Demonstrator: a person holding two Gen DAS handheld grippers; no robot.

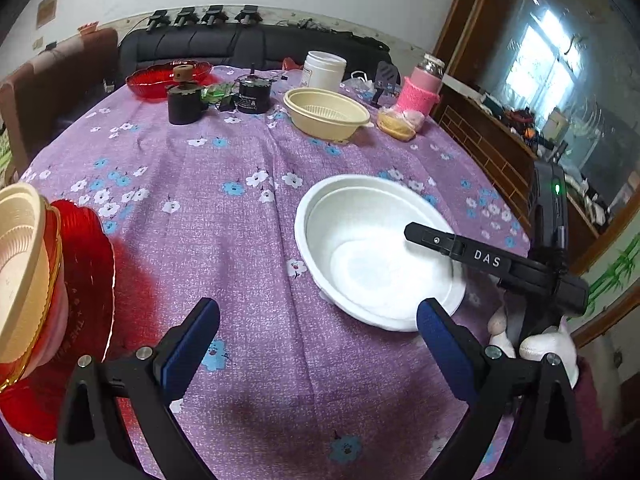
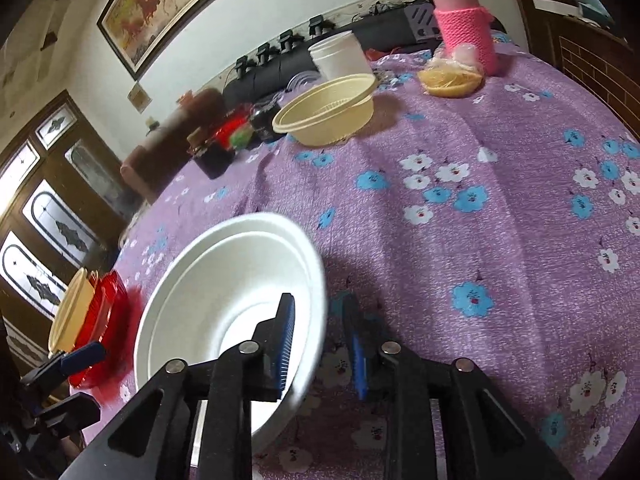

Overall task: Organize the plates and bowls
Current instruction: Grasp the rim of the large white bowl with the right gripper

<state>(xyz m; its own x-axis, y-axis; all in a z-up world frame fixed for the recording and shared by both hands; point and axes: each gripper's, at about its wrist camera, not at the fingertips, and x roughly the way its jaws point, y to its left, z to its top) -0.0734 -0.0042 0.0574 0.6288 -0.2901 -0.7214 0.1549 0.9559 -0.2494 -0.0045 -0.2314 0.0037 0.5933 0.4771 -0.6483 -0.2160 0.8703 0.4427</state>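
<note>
A white bowl (image 1: pixel 376 252) sits on the purple flowered tablecloth (image 1: pixel 224 240). My right gripper (image 2: pixel 320 340) straddles its near rim (image 2: pixel 316 312), one pad inside and one outside, with a gap left; it shows in the left wrist view as a black finger (image 1: pixel 460 248) over the bowl. My left gripper (image 1: pixel 318 320) is open and empty above the cloth, left of the white bowl. A cream bowl (image 1: pixel 16 264) rests on a stack of red plates (image 1: pixel 84 280) at the left. Another cream bowl (image 1: pixel 326 112) and a red plate (image 1: pixel 168 74) stand at the back.
At the table's back stand a white jar (image 1: pixel 324 70), a pink-sleeved bottle (image 1: pixel 422 88), dark cylinders (image 1: pixel 184 102) and a bagged bun (image 1: pixel 398 122). A black sofa (image 1: pixel 240 46) is behind; a wooden cabinet (image 1: pixel 492 148) is at the right.
</note>
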